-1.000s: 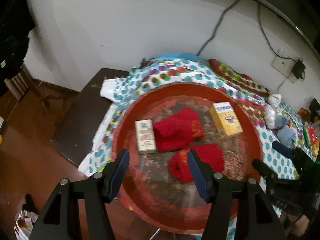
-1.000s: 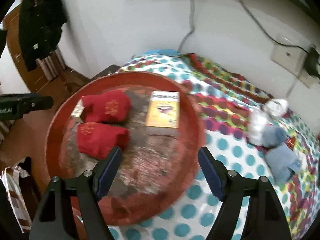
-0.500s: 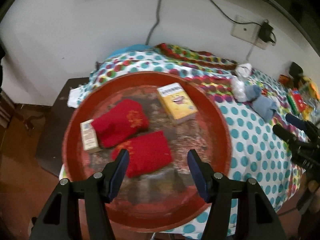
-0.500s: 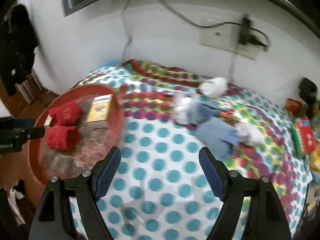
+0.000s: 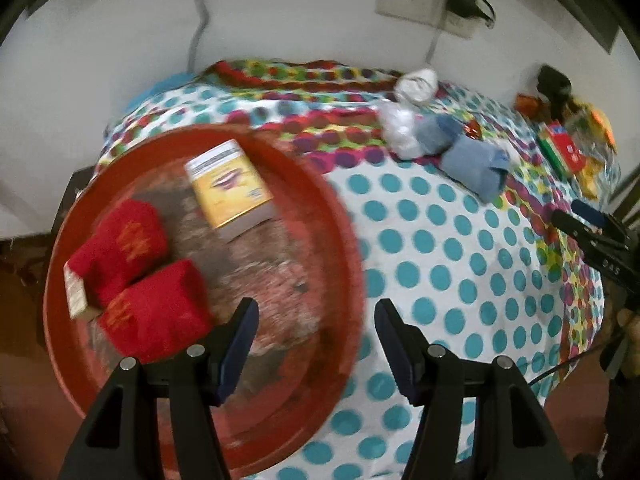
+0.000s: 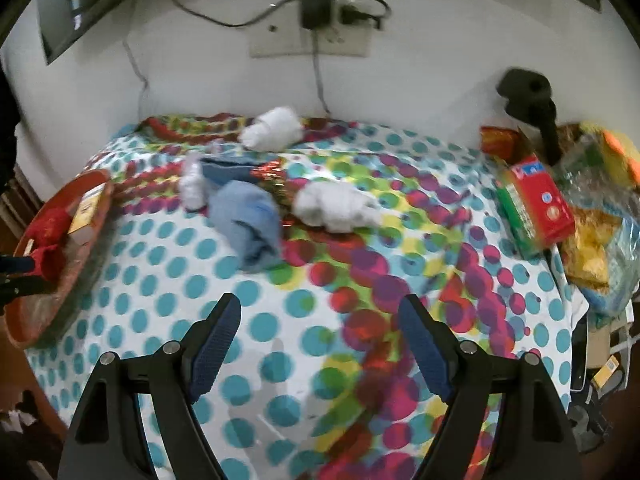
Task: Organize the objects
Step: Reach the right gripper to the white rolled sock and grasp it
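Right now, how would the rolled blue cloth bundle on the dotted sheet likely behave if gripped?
The blue cloth bundle looks soft and loosely rolled, so it would probably squash and may unroll. It is probably light, and being fabric it seems unlikely to slip.

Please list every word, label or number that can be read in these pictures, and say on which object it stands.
Nothing reads with certainty.
yellow box: print on top band, blurred.
red socks: yellow marks, blurred.
small tan box: print, blurred.
red and green box: small signs, too small.
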`<state>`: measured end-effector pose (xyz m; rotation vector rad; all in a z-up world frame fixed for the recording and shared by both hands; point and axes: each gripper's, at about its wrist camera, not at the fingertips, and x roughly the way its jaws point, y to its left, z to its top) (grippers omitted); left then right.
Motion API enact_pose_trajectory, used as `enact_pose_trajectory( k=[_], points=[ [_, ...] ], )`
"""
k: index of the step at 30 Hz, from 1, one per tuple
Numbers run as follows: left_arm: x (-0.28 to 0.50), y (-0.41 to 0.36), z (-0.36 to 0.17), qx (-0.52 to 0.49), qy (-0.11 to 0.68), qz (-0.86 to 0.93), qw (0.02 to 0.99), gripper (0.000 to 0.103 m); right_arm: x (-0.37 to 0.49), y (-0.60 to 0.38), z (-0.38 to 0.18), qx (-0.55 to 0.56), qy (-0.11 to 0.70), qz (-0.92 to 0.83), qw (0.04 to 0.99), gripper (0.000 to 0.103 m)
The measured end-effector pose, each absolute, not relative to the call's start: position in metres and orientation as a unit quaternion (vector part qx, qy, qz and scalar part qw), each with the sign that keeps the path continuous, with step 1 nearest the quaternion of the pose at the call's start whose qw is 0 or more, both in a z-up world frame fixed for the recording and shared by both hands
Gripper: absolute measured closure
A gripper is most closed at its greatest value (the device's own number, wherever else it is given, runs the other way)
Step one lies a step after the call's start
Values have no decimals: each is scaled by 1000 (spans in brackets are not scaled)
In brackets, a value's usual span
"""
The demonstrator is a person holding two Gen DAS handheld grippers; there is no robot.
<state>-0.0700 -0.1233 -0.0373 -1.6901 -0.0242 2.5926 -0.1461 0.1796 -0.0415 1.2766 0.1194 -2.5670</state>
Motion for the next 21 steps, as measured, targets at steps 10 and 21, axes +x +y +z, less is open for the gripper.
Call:
enact_pose_trajectory(
  k=[10, 21],
  points=[
    [-123, -36, -57, -558, -5, 826, 82, 41, -218, 177, -57, 434, 76, -882, 168, 24],
    [-166, 16, -73, -565, -29, 819, 95, 41, -253, 165, -84, 434, 92, -872, 208, 51]
  ],
)
